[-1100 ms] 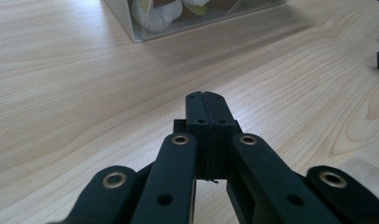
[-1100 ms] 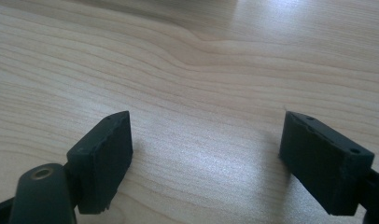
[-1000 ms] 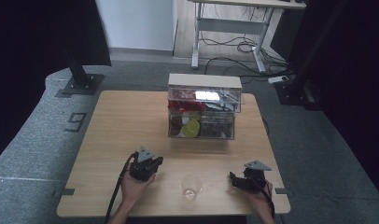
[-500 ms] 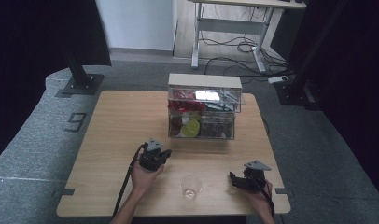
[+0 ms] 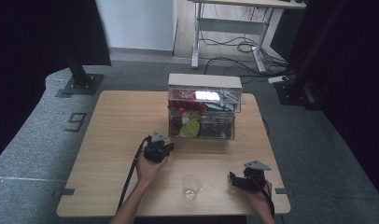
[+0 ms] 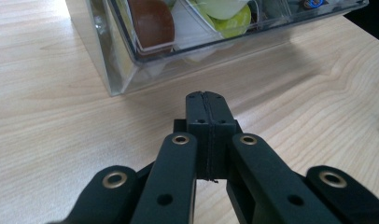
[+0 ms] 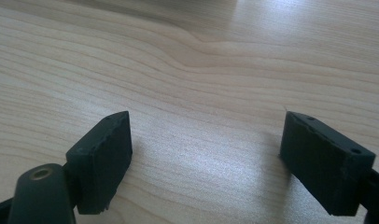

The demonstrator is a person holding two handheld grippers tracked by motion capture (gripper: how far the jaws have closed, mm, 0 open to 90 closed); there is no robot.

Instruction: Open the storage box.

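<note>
My left gripper (image 5: pixel 165 148) has slid closer to the clear organizer box (image 5: pixel 201 112), jaws clenched on nothing, just before its front corner. My right gripper (image 5: pixel 235 179) rests well short of the box, jaws spread wide over bare table (image 5: pixel 113 126). I can read no label on the box.

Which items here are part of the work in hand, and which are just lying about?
In the work:
- left gripper, jaws shut, empty, near the box
- clear compartment box

Lying about:
- glass cup
- right gripper, open, resting on the table
</note>
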